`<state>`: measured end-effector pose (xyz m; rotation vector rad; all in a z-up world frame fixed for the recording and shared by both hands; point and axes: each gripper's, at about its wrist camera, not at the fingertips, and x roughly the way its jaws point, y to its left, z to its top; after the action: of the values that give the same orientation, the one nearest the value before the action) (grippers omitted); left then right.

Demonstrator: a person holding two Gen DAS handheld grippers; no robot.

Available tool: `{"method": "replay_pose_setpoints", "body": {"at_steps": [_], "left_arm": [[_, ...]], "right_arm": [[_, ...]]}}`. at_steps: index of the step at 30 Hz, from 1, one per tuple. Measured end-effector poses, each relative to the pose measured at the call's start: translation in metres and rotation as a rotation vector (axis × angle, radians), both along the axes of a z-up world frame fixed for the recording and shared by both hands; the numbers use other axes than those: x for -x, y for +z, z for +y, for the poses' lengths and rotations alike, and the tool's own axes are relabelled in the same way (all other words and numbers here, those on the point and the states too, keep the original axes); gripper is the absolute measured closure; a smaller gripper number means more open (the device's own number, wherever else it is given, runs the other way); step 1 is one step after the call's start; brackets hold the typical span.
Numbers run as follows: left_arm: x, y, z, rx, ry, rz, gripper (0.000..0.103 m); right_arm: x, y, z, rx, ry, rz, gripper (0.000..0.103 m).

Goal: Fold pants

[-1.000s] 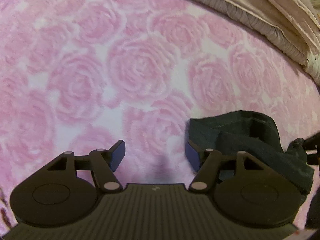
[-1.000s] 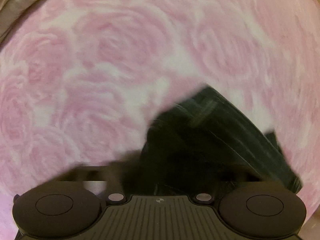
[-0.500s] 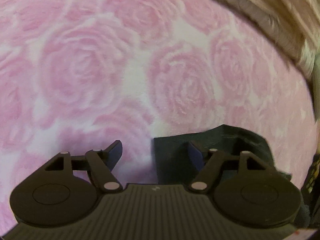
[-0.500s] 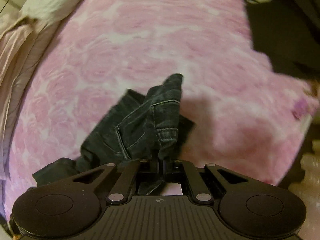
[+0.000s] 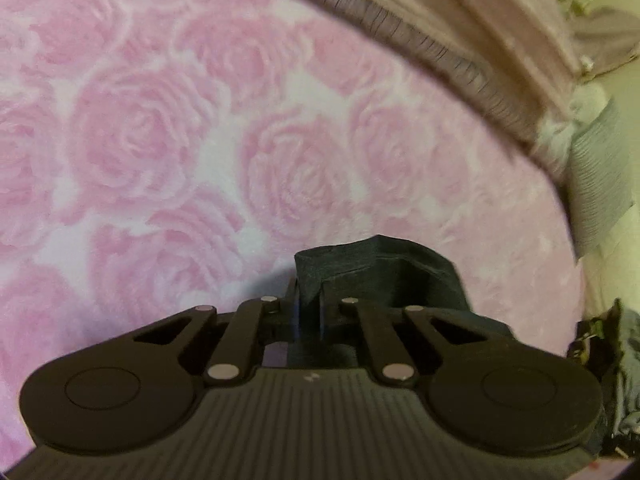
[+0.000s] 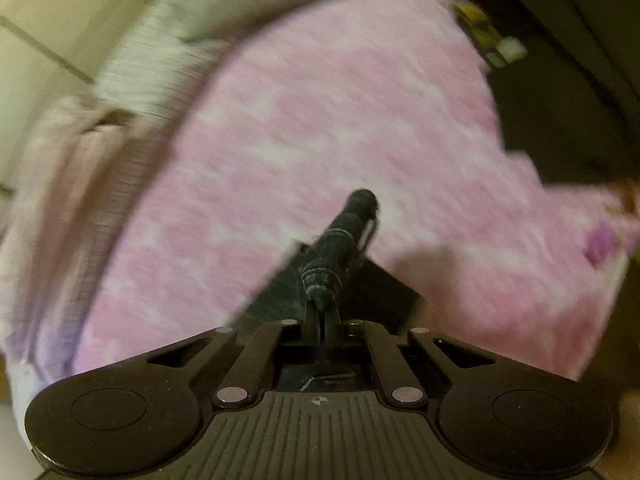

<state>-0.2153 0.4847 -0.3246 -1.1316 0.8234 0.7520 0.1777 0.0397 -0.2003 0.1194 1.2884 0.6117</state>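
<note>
No words, labels, brand names or numbers can be read anywhere in either view; much of the right wrist view is blurred.

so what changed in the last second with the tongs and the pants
The left tongs, open beside the pants a second ago, slid over a folded edge and have just closed on it. The right tongs rose, lifting their pinched fold of the pants off the blanket. Unchanged: the right grip and the pink rose blanket underneath.
</note>
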Motion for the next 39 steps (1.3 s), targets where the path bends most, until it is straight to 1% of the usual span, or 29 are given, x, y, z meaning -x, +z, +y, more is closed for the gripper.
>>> {"method": "replay_pose_setpoints", "body": {"at_steps": [3,5,7,10,12,15,17,18,19,20,21,22,23,24,25,26,27,28,29,30,31,32,34,36,39], "left_arm": [[0.009,0.031,-0.018,-0.046,0.01,-0.005,0.098],[0.018,0.056,-0.03,-0.106,0.029,-0.019,0.098],[0.025,0.084,-0.033,-0.178,0.04,-0.014,0.098],[0.027,0.127,-0.028,-0.293,0.053,-0.025,0.098],[0.036,0.169,-0.021,-0.393,0.08,-0.046,0.098],[0.061,0.23,-0.021,-0.535,0.131,-0.088,0.1],[0.088,0.273,-0.033,-0.667,0.175,-0.104,0.1],[0.102,0.289,-0.041,-0.725,0.198,-0.105,0.1],[0.117,0.301,-0.051,-0.768,0.212,-0.103,0.1],[0.131,0.308,-0.062,-0.788,0.218,-0.104,0.099],[0.144,0.309,-0.074,-0.789,0.218,-0.101,0.098],[0.155,0.302,-0.087,-0.77,0.213,-0.082,0.093],[0.164,0.288,-0.097,-0.73,0.21,-0.043,0.089],[0.174,0.271,-0.107,-0.674,0.212,-0.003,0.086],[0.185,0.245,-0.117,-0.579,0.226,0.048,0.08],[0.195,0.222,-0.125,-0.489,0.241,0.088,0.079],[0.207,0.195,-0.134,-0.397,0.259,0.135,0.079],[0.218,0.17,-0.145,-0.313,0.285,0.19,0.079],[0.227,0.153,-0.154,-0.253,0.304,0.229,0.079],[0.237,0.136,-0.161,-0.201,0.321,0.259,0.079],[0.246,0.125,-0.169,-0.165,0.341,0.283,0.079],[0.253,0.118,-0.176,-0.146,0.362,0.305,0.079],[0.261,0.115,-0.184,-0.136,0.39,0.318,0.079],[0.264,0.117,-0.191,-0.155,0.41,0.318,0.077],[0.256,0.121,-0.202,-0.173,0.432,0.309,0.073]], "right_arm": [[0.008,0.011,0.0,-0.018,0.025,-0.005,0.103],[0.013,0.018,-0.008,-0.053,0.019,-0.005,0.103],[0.019,0.029,-0.006,-0.1,0.042,-0.016,0.103],[0.023,0.059,0.009,-0.231,0.086,-0.065,0.103],[0.028,0.085,0.02,-0.33,0.114,-0.11,0.103],[0.04,0.128,0.025,-0.502,0.163,-0.169,0.103],[0.057,0.157,0.016,-0.623,0.207,-0.241,0.103],[0.064,0.166,0.006,-0.675,0.221,-0.268,0.103],[0.073,0.171,-0.008,-0.708,0.237,-0.281,0.103],[0.081,0.172,-0.022,-0.714,0.26,-0.278,0.103],[0.087,0.168,-0.034,-0.68,0.294,-0.257,0.103],[0.095,0.158,-0.043,-0.592,0.341,-0.229,0.103],[0.101,0.14,-0.049,-0.452,0.389,-0.19,0.103],[0.106,0.116,-0.055,-0.296,0.396,-0.132,0.103],[0.108,0.088,-0.062,-0.138,0.369,-0.054,0.103],[0.108,0.06,-0.073,-0.013,0.32,0.022,0.102],[0.109,0.037,-0.084,0.069,0.269,0.08,0.1],[0.109,0.018,-0.094,0.123,0.225,0.119,0.088],[0.11,0.004,-0.102,0.15,0.187,0.142,0.064],[0.111,-0.005,-0.107,0.166,0.156,0.159,0.054],[0.111,-0.01,-0.109,0.17,0.131,0.169,0.049],[0.109,-0.014,-0.11,0.167,0.116,0.179,0.049],[0.101,-0.018,-0.113,0.157,0.09,0.19,0.049],[0.094,-0.022,-0.115,0.112,0.053,0.189,0.049],[0.08,-0.036,-0.114,0.037,0.035,0.207,0.049]]}}
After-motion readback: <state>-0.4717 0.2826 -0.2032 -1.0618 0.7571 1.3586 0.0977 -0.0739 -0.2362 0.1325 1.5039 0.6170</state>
